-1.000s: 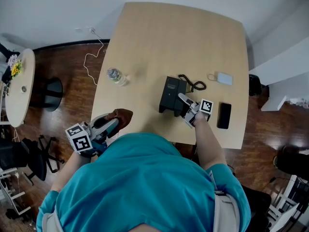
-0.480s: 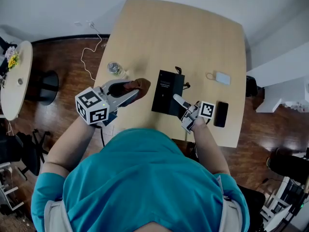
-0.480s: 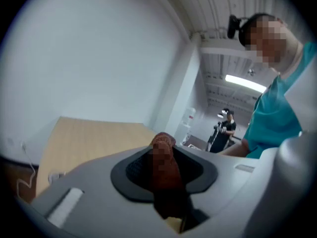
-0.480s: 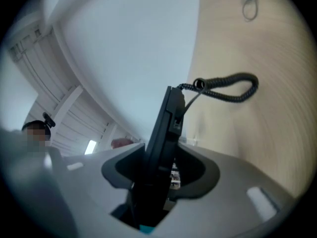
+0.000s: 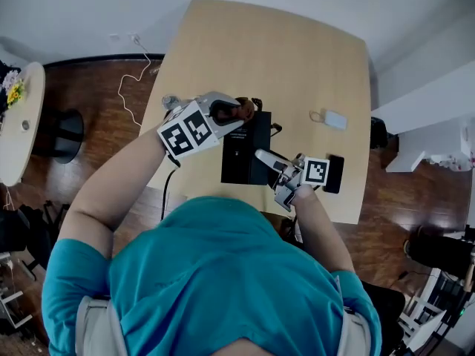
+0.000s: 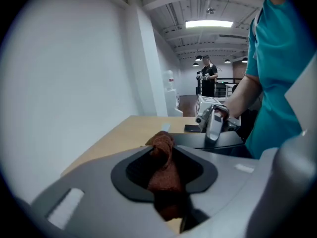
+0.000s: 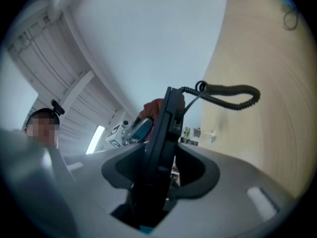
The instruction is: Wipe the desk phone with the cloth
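Now, on my left, the left tongs (image 5: 223, 114) are clamped on the brown cloth (image 6: 162, 165). Its loose end sticks out past the tips, just beside the far edge of the black desk phone (image 5: 243, 154). To wipe well, I think I should lay that loose end flat on the phone's face and draw it along in slow, overlapping strokes. I'd press lightly so the phone does not twist in the other grip, and keep clear of the coiled cord (image 7: 225, 95). My left forearm reaches out over the wooden desk (image 5: 297, 58), with the tongs pitched downward. On my right, the right tongs (image 5: 266, 162) have just been closing and now pinch the phone's near edge, holding it tilted and seemingly raised off the desk. That wrist sits about level.
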Demonstrator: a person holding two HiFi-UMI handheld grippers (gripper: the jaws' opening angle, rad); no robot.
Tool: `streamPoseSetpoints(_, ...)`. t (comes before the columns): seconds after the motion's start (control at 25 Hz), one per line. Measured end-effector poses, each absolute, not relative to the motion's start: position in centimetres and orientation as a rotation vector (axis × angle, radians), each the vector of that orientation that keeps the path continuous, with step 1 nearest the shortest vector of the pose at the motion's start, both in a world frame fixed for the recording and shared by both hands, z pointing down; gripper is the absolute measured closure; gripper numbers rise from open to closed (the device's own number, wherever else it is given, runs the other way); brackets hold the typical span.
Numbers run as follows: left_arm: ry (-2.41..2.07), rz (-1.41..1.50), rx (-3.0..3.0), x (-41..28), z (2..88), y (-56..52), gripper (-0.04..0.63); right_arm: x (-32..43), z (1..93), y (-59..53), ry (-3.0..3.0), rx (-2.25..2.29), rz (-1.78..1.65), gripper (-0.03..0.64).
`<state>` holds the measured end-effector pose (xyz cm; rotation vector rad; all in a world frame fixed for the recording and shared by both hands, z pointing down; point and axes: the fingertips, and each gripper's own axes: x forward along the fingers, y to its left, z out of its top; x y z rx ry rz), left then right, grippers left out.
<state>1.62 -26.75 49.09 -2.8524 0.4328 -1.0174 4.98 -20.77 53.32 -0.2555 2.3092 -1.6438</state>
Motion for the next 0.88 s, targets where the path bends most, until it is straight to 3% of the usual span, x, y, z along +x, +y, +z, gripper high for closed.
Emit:
streamPoseSetpoints(0.56,0.151,-0.991,-3.034,3.5,50.4,-19.5,0.472,10.6,54.0,-28.2,2.210,-0.445,-1.540,0.428)
streamPoseSetpoints(0.88,0.428,-0.898,-3.004,3.0,45.4,-28.6,0.472,6.7,51.6,-25.7,2.394,-0.304,-1.521,0.430)
